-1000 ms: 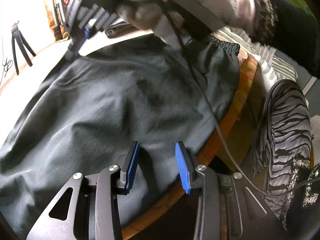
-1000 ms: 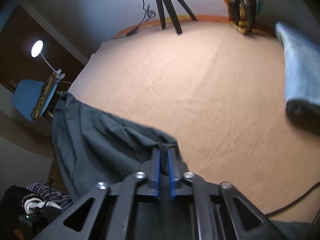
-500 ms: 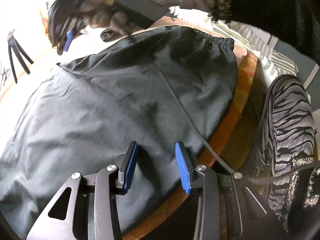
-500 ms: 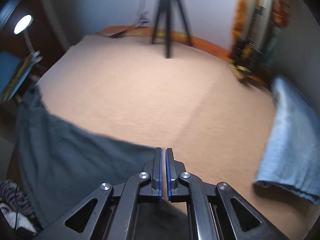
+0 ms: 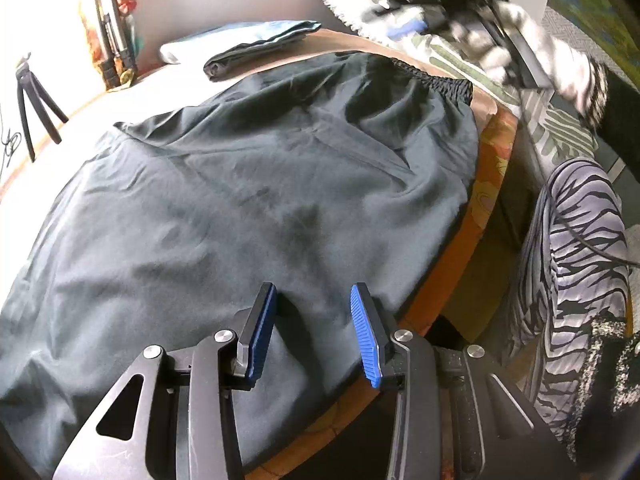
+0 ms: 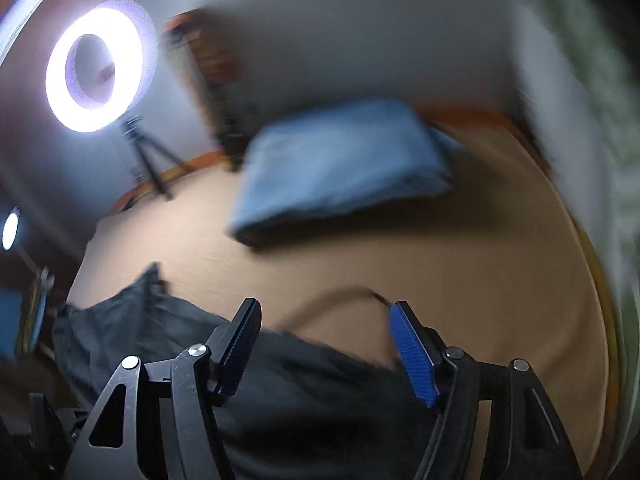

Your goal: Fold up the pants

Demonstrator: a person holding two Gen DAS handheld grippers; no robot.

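Folded blue cloth (image 6: 340,164), ring light (image 6: 98,68), perhaps tripod (image 6: 150,164)

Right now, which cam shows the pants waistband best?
Left wrist. The dark pants lie spread across the table, and the gathered elastic waistband is sharp at the far edge. The right wrist view is motion-blurred and catches only a strip of the pants, with no waistband visible.

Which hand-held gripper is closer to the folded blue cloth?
Right. The right hand-held gripper is raised, facing the blue cloth; the left hand-held gripper hovers over the pants, far across.
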